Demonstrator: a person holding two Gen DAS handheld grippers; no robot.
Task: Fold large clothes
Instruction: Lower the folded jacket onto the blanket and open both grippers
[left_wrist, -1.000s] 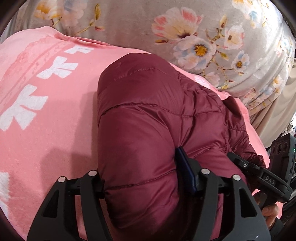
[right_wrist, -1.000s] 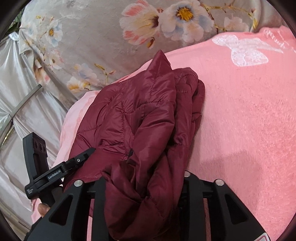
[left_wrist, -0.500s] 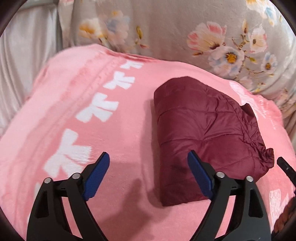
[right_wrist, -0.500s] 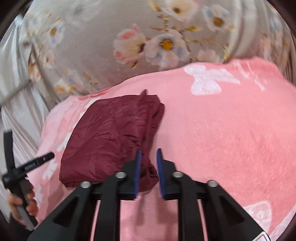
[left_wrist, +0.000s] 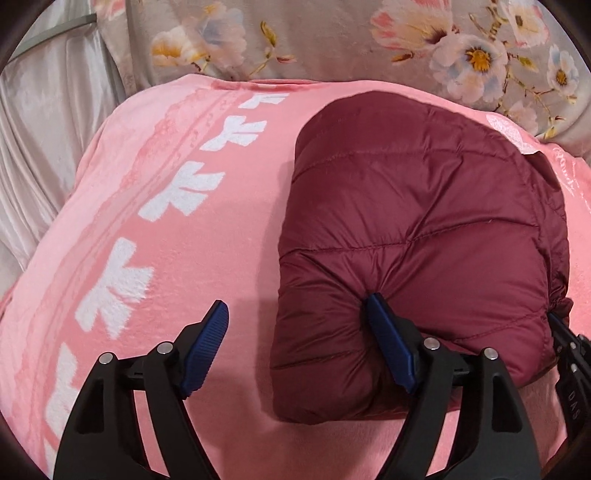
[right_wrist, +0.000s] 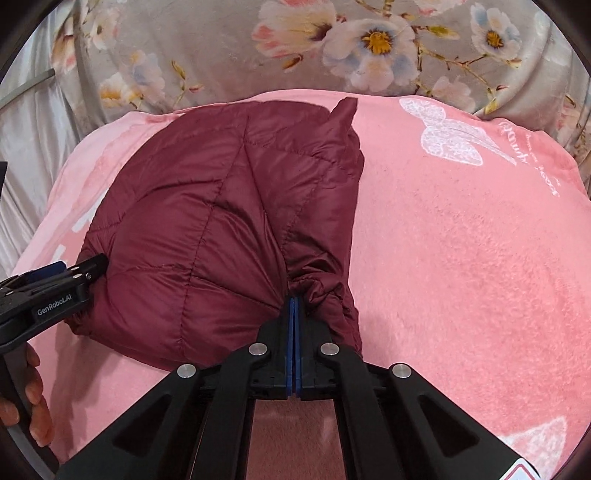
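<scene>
A maroon quilted jacket (left_wrist: 424, 221) lies folded in a puffy bundle on the pink blanket (left_wrist: 147, 184). My left gripper (left_wrist: 297, 302) straddles its near left corner; the jaws are closing. One blue pad (left_wrist: 384, 332) dents the jacket's top and the other pad (left_wrist: 207, 339) hangs over bare blanket. In the right wrist view my right gripper (right_wrist: 294, 301) is shut, its tips pushed into a crease at the near edge of the jacket (right_wrist: 207, 221). No fabric shows between its pads. The left gripper (right_wrist: 74, 277) also touches the jacket's left end.
A grey floral cover (left_wrist: 332, 37) rises behind the blanket, and silvery fabric (left_wrist: 44, 110) hangs at the left. The blanket (right_wrist: 461, 258) stretches wide to the jacket's right, with a white butterfly print. A person's hand (right_wrist: 33, 398) holds the left gripper's handle.
Both grippers let go of the lifted jacket, which now lies folded on the blanket. They drew back, then came in again; the right gripper closed and the left stands wide.
</scene>
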